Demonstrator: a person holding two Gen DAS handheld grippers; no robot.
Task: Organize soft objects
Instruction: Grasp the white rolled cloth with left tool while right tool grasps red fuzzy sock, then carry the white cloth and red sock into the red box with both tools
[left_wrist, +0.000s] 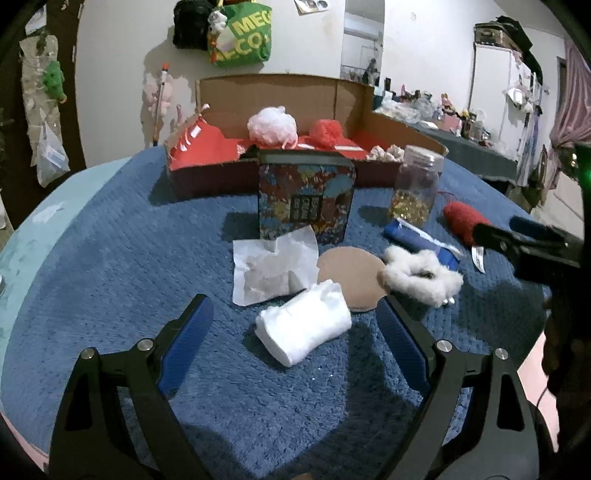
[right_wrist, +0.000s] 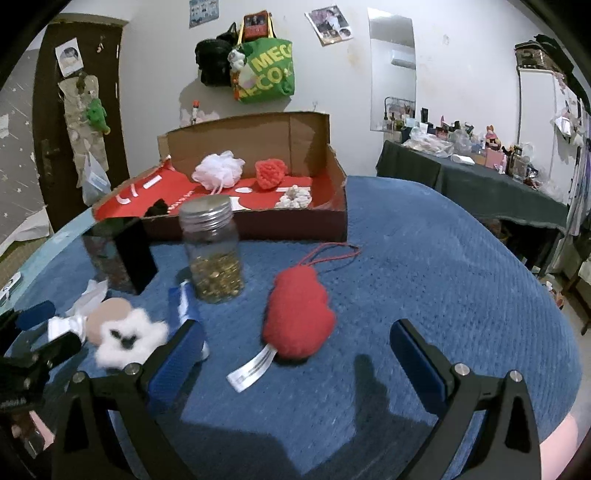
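Now the blue textured cloth-covered tabletop (left_wrist: 110, 295) fills both views, and the open cardboard box with a red lining (right_wrist: 332, 192) sits upper centre, already holding puffs, presumably the collection spot. Left gripper (left_wrist: 295, 325), fingers spread and empty, straddles the white folded wad of cotton (left_wrist: 304, 325) at lower centre. Right gripper (right_wrist: 291, 343), fingers wide and empty, lines up on the red knitted heart-shaped plush (right_wrist: 299, 314), centre frame.

Bare blue cover (right_wrist: 424, 266) right of the jar (right_wrist: 214, 251); box (right_wrist: 258, 221) blocks behind

Patterned tin (left_wrist: 306, 195) hides box (left_wrist: 280, 99) front; jar (right_wrist: 213, 251) blurred.
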